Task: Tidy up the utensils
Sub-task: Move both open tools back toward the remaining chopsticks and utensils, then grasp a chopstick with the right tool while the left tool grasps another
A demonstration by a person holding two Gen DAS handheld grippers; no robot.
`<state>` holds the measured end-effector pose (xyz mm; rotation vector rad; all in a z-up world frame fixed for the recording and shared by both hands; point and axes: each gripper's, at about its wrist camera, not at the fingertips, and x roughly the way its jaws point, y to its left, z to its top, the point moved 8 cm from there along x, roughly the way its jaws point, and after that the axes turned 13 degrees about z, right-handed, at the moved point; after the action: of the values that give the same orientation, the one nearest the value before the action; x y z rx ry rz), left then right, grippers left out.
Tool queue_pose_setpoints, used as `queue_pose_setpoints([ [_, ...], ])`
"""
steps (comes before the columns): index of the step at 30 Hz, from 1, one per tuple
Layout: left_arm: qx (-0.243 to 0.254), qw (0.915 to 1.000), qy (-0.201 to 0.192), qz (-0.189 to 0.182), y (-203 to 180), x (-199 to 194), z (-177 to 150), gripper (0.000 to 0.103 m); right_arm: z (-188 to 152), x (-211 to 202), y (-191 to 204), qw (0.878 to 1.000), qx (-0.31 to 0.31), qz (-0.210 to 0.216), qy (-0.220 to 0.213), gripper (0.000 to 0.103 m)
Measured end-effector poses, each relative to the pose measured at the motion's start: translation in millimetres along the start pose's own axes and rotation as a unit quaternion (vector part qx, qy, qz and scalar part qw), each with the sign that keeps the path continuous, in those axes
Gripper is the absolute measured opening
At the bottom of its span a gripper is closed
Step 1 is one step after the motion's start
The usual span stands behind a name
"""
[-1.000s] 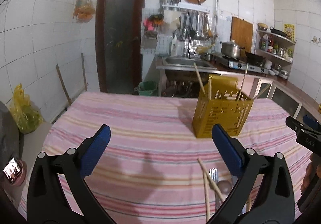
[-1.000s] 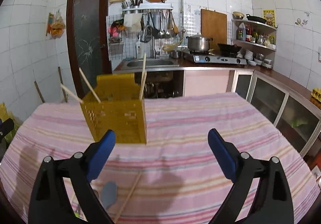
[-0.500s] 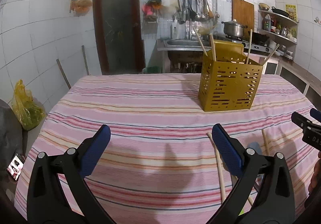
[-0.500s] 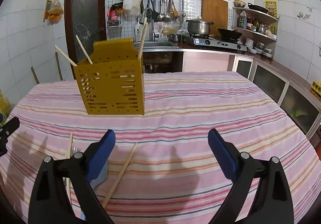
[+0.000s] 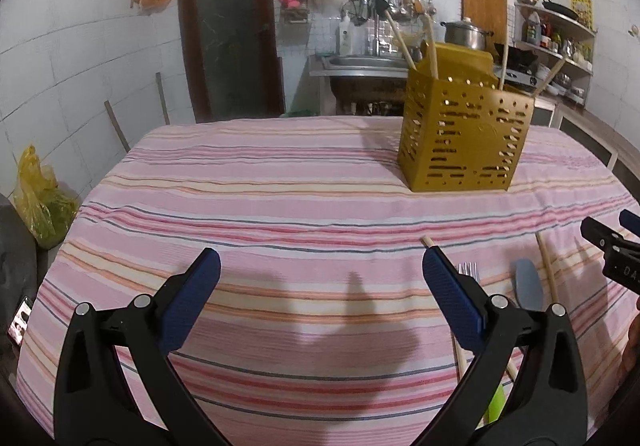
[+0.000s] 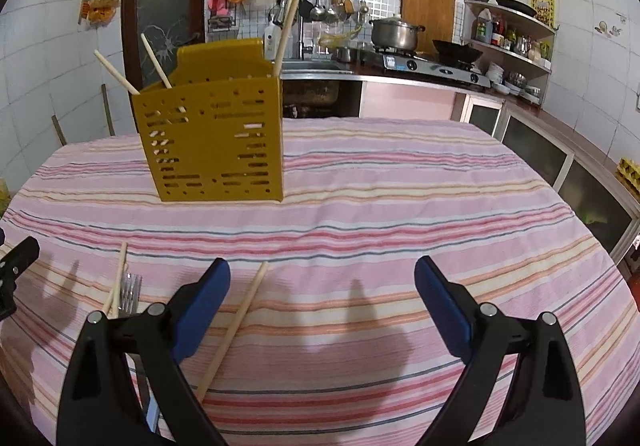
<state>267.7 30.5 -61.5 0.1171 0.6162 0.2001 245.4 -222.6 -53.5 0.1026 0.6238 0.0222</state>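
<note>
A yellow perforated utensil holder [image 5: 464,138] stands on the striped tablecloth with several chopsticks upright in it; it also shows in the right wrist view [image 6: 212,142]. Loose utensils lie in front: a fork [image 5: 468,270], a grey spoon [image 5: 528,288] and chopsticks [image 5: 546,266]. In the right wrist view a chopstick [image 6: 234,326], a fork [image 6: 130,292] and another chopstick [image 6: 118,276] lie by the left finger. My left gripper [image 5: 320,302] is open and empty. My right gripper [image 6: 322,306] is open and empty; its tip shows in the left wrist view [image 5: 608,246].
The table carries a pink striped cloth [image 5: 280,186]. Behind it are a sink [image 6: 312,66], a stove with a pot [image 6: 396,34], shelves [image 6: 508,38] and a dark door [image 5: 228,22]. A yellow bag [image 5: 40,202] sits on the floor at left.
Both grippers have drawn back and lowered toward the table's near side. The loose fork, spoon and chopsticks now lie further ahead in view. Both stay open.
</note>
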Motion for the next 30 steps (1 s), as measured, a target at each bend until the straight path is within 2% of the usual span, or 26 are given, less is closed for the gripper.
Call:
queue_pose_setpoints([
  [9,0.030,0.9993,0.023,0.002,-15,11,-12,0.098,-12,24,6,0.999,0.006,-0.006,0.046,0.089],
  [11,0.028,0.9991,0.032,-0.001,-16,13,-14,0.098,-16,32,12,0.998,0.003,-0.008,0.065,0.079],
  [13,0.023,0.9986,0.046,-0.007,-15,17,-18,0.098,-22,42,16,0.996,0.003,-0.017,0.092,0.075],
  [16,0.017,0.9982,0.057,-0.012,-15,20,-21,0.098,-29,50,23,0.993,0.021,-0.003,0.116,0.058],
  [18,0.014,0.9981,0.060,-0.012,-15,20,-22,0.098,-31,53,26,0.992,0.025,-0.001,0.122,0.053],
  [21,0.008,0.9972,0.071,-0.021,-19,21,-26,0.098,-30,56,30,0.991,0.039,0.010,0.125,0.035],
  [23,0.006,0.9961,0.082,-0.031,-24,20,-29,0.098,-28,59,36,0.991,0.037,0.023,0.125,0.012],
  [27,0.012,0.9940,0.097,-0.049,-38,13,-32,0.098,-27,59,39,0.991,0.009,0.030,0.129,0.010],
  [30,0.026,0.9927,0.105,-0.053,-50,11,-37,0.098,-27,53,29,0.990,0.018,0.043,0.130,0.009],
])
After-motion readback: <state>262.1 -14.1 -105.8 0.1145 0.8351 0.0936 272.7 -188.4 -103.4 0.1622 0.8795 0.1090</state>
